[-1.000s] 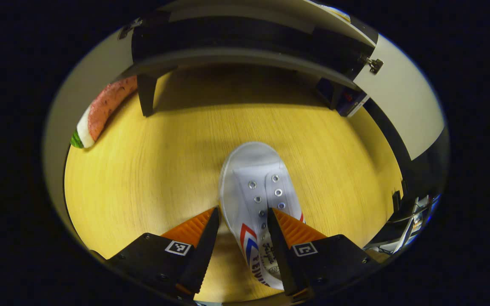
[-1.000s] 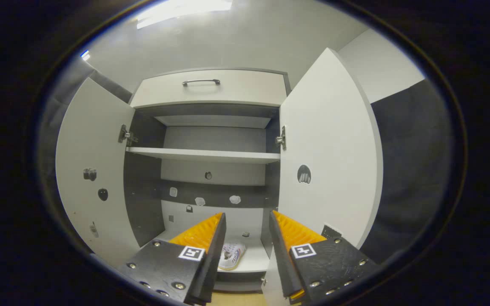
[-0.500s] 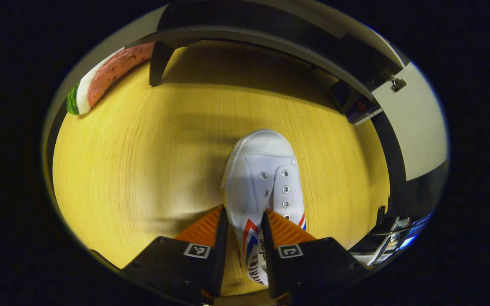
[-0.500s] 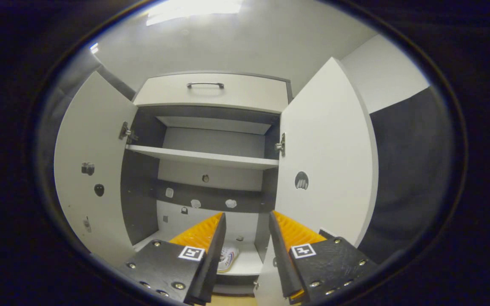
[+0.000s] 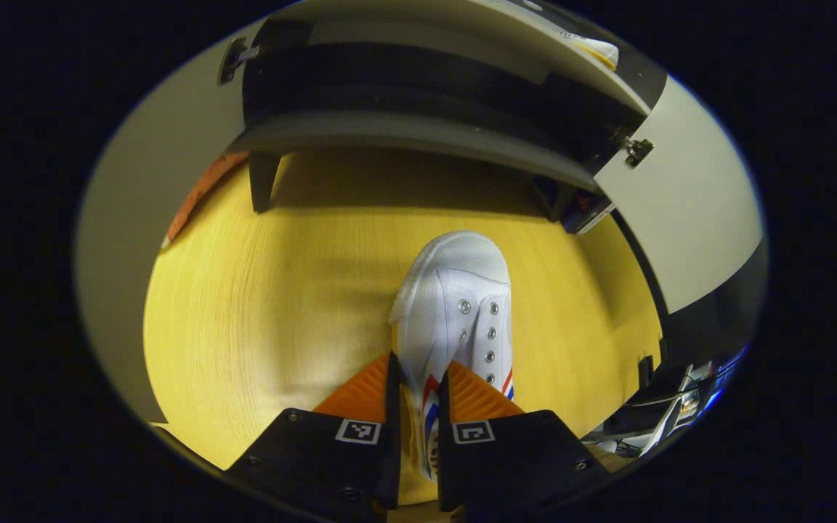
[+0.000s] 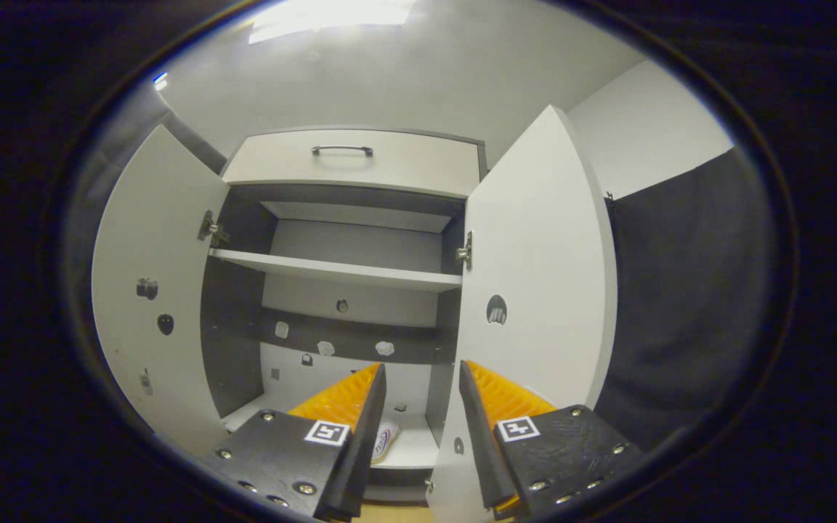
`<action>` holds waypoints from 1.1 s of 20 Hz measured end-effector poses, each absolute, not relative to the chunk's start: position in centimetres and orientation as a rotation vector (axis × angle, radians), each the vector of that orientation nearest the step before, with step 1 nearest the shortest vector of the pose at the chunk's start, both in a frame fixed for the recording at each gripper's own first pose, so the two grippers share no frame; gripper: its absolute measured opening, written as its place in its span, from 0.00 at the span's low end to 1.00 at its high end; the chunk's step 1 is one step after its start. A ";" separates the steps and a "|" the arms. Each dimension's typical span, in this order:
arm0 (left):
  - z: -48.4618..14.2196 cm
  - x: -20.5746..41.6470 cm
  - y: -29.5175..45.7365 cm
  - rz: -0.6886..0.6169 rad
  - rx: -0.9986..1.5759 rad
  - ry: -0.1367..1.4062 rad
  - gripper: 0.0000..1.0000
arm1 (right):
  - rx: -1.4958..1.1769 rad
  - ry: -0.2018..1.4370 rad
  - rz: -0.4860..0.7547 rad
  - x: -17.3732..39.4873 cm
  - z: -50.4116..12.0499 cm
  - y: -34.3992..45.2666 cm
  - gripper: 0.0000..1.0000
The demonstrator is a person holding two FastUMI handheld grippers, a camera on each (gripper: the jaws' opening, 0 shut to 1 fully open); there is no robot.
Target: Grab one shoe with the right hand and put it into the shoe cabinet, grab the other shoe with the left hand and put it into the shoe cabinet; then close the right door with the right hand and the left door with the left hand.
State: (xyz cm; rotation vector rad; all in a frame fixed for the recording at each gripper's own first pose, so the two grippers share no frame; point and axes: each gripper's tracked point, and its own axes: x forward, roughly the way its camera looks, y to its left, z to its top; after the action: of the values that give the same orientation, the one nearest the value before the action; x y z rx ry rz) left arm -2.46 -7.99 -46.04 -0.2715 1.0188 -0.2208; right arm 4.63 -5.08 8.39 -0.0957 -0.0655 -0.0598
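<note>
Left gripper view: left tongs (image 5: pixel 416 388) clenched on the heel end of the white shoe (image 5: pixel 458 305), toe pointing ahead toward the shoe cabinet (image 5: pixel 418 134) base; wooden floor (image 5: pixel 266 290) below.

Right gripper view: right tongs (image 6: pixel 418 396) released, holding nothing. First shoe (image 6: pixel 385 439) sits on the bottom shelf between the fingers. Both doors open; second shoe and both doors remain.

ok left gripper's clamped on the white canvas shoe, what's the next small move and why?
Probably lift and carry it forward: the left gripper pinches the white canvas shoe at its heel side over the yellow wooden floor, and the white shoe cabinet stands open with the other shoe already on its bottom shelf.
</note>
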 end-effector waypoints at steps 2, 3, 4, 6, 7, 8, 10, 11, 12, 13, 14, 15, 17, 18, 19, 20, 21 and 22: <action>-42.5 -0.8 -8.6 -0.228 -0.296 0.950 0.24 | -0.103 -0.065 -0.065 4.6 8.4 -5.2 0.59; -40.8 0.1 -8.9 -0.234 -0.306 0.915 0.22 | -0.108 -0.065 -0.068 4.4 8.5 -5.3 0.59; -39.0 0.8 -9.0 -0.240 -0.317 0.878 0.22 | -0.111 -0.064 -0.071 4.1 8.6 -5.4 0.59; -35.4 2.1 -9.2 -0.248 -0.326 0.803 0.22 | -0.106 -0.066 -0.077 3.2 8.6 -6.1 0.55; -33.6 2.7 -9.0 -0.251 -0.326 0.766 0.22 | -0.104 -0.067 -0.081 3.0 8.6 -6.4 0.55; -31.6 3.3 -8.9 -0.254 -0.327 0.728 0.22 | -0.102 -0.068 -0.085 2.9 8.7 -6.6 0.59; -28.0 4.5 -8.2 -0.262 -0.340 0.655 0.22 | -0.097 -0.068 -0.092 2.8 8.6 -6.9 0.59; -26.2 5.4 -7.9 -0.265 -0.352 0.629 0.21 | -0.092 -0.069 -0.093 2.7 8.6 -7.1 0.59; -24.6 5.8 -7.1 -0.267 -0.365 0.596 0.22 | -0.087 -0.070 -0.093 2.6 8.6 -7.2 0.55; -22.8 6.8 -6.7 -0.271 -0.372 0.562 0.22 | -0.082 -0.071 -0.092 2.5 8.6 -7.3 0.55; -21.1 7.7 -7.0 -0.273 -0.371 0.522 0.22 | -0.079 -0.072 -0.091 2.4 8.6 -7.4 0.55; -19.8 9.1 -7.1 -0.271 -0.363 0.491 0.22 | -0.076 -0.073 -0.089 2.4 8.5 -7.4 0.55; -17.6 12.3 -6.3 -0.257 -0.343 0.440 0.21 | -0.073 -0.072 -0.084 2.4 8.4 -7.4 0.55; -16.6 13.6 -6.0 -0.249 -0.340 0.418 0.21 | -0.073 -0.071 -0.083 2.3 8.3 -7.4 0.59; -15.4 14.8 -5.7 -0.244 -0.341 0.395 0.21 | -0.074 -0.069 -0.083 2.4 8.2 -7.4 0.59; -14.3 16.0 -5.3 -0.239 -0.346 0.376 0.24 | -0.074 -0.065 -0.083 2.3 8.1 -7.5 0.55; -13.3 17.0 -5.0 -0.234 -0.351 0.360 0.21 | -0.074 -0.062 -0.083 2.3 8.0 -7.5 0.55; -12.5 18.2 -4.5 -0.227 -0.352 0.346 0.21 | -0.072 -0.057 -0.085 2.4 7.8 -7.6 0.55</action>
State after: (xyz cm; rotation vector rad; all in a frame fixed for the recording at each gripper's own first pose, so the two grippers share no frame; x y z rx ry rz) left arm 18.20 -4.50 -12.49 -0.3520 0.3464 -0.2271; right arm 2.38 -7.65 7.76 -0.0723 -0.0575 -0.0850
